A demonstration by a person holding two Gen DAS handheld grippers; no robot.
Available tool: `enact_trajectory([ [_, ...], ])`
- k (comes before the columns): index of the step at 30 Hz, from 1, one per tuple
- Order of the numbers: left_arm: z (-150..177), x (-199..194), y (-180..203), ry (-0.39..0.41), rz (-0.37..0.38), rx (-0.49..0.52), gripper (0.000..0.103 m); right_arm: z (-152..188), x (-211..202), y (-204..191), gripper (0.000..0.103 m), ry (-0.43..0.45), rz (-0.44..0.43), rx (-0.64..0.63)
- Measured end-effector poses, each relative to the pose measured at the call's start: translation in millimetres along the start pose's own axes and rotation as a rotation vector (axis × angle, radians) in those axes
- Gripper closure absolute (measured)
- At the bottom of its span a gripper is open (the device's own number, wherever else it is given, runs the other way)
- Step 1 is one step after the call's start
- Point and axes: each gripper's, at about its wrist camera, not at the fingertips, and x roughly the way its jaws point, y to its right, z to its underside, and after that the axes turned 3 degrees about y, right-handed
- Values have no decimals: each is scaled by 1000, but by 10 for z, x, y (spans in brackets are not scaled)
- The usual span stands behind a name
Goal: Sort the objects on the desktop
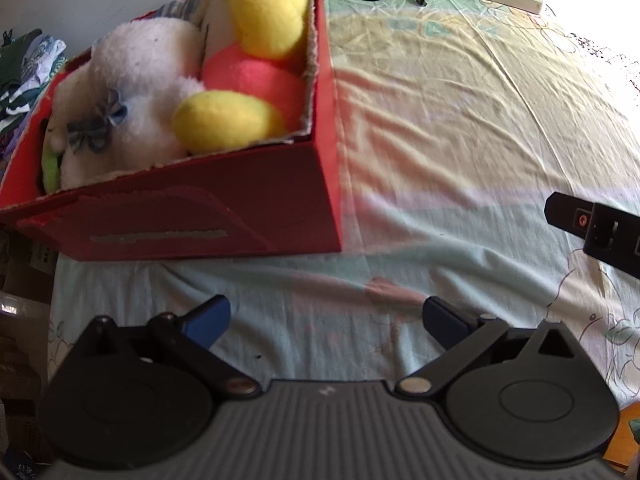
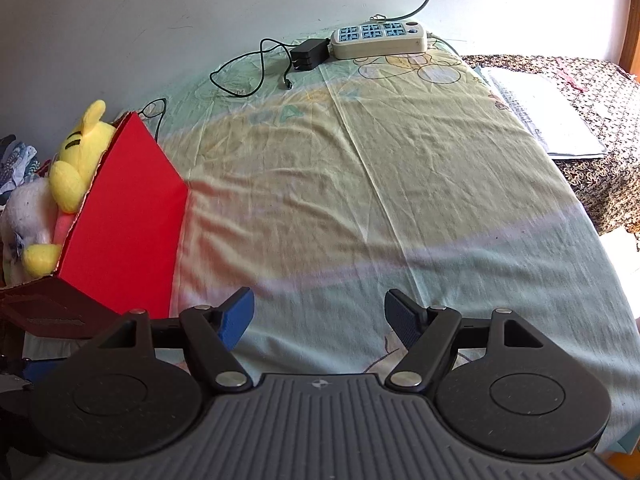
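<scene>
Gaping empty — both hand-held grippers: left (image 1: 326,320), right (image 2: 319,316) | red box (image 1: 192,216) left — sheet (image 2: 360,200) clear

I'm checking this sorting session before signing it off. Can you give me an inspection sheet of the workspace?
Surface: wrinkled printed sheet, mostly bare.
Job's things: yellow plush and white plush inside the red box.
Clutter: power strip, black adapter, papers.
Grippers: left gripper and right gripper, jaws open, nothing between them.
Cables: black cord loose beside the adapter.
Surroundings: pale wall, folded clothes beyond the box.
</scene>
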Motion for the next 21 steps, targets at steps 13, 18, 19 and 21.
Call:
enact_trajectory([
  [13,42,110,-484,-28,-51,-82,1,19,153,-499,28,-47,-70,-109],
  [18,65,140,-679,-38,-59,-97,1,78,202,-708,28,-70,-82,-143],
  [19,70,146,-717,-40,-60,-99,1,92,207,-753,28,-73,-82,-150],
  [21,83,157,-792,-43,-60,-100,1,118,209,-836,28,-78,-81,-164],
])
